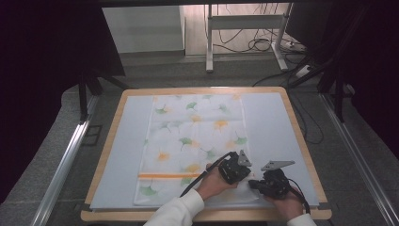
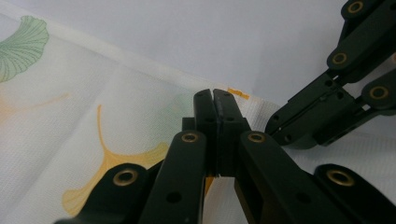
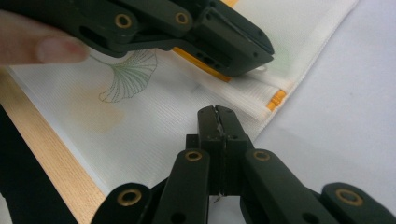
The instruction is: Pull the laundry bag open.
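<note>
- L gripper [image 2: 215, 100] & R gripper [image 3: 217, 116] fingers both clamped shut on cloth [image 1: 188, 136] corner edge.
- Thin pinch w/ little fabric: could've slipped out, or dragged cloth off desk [image 1: 110, 141].

A wood-rimmed table [image 1: 109, 141] with a pale blue top stands on grey carpet [image 1: 51, 155]. At twelve o'clock a white metal frame [image 1: 244, 28] stands among black cables [image 1: 256, 44]; dark panels flank both sides.

My black grippers [image 1: 254, 178] rest on a white cloth [image 1: 188, 141] with green and yellow leaves and an orange stripe [image 1: 162, 175].
</note>
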Action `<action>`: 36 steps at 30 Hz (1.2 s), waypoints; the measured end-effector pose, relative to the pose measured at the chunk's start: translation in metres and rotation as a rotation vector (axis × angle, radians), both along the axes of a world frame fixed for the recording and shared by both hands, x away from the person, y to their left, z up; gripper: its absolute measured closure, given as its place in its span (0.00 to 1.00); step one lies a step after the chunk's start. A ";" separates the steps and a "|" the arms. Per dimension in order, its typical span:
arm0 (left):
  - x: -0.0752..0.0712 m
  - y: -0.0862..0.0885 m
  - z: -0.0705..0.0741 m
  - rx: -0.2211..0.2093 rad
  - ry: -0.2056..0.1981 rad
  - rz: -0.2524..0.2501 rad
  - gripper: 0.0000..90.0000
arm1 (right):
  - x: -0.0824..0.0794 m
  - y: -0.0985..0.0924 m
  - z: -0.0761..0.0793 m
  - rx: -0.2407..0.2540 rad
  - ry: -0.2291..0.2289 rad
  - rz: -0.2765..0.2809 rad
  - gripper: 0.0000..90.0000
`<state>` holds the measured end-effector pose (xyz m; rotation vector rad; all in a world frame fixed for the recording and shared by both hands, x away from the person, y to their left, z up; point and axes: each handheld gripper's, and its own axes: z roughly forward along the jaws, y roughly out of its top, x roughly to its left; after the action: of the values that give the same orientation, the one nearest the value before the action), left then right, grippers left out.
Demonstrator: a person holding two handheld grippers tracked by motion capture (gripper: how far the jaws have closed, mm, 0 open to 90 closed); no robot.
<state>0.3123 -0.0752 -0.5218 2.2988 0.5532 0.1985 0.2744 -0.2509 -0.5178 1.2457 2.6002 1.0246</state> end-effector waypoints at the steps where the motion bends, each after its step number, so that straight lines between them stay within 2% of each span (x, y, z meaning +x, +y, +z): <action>1: 0.000 0.001 0.000 0.008 -0.002 -0.001 1.00 | 0.000 0.000 0.000 0.003 0.001 -0.003 1.00; 12: -0.003 0.002 0.001 0.036 -0.030 -0.001 1.00 | 0.000 -0.001 -0.001 0.013 0.009 -0.013 1.00; 31: -0.003 0.003 0.001 0.031 -0.025 -0.002 1.00 | 0.001 -0.001 -0.001 0.021 0.016 -0.016 1.00; 33: -0.003 0.003 0.001 0.029 -0.026 -0.004 1.00 | 0.005 -0.002 0.001 0.015 0.001 -0.034 0.99; 34: -0.003 0.003 0.000 0.010 -0.013 0.007 1.00 | 0.007 -0.003 0.002 0.027 0.001 -0.043 0.99; 36: -0.002 0.004 0.000 0.014 -0.013 0.003 1.00 | 0.012 -0.005 0.004 0.044 -0.005 -0.062 0.99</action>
<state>0.3102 -0.0714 -0.5219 2.3089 0.5508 0.2191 0.2865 -0.2555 -0.5134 1.3225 2.5310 1.0775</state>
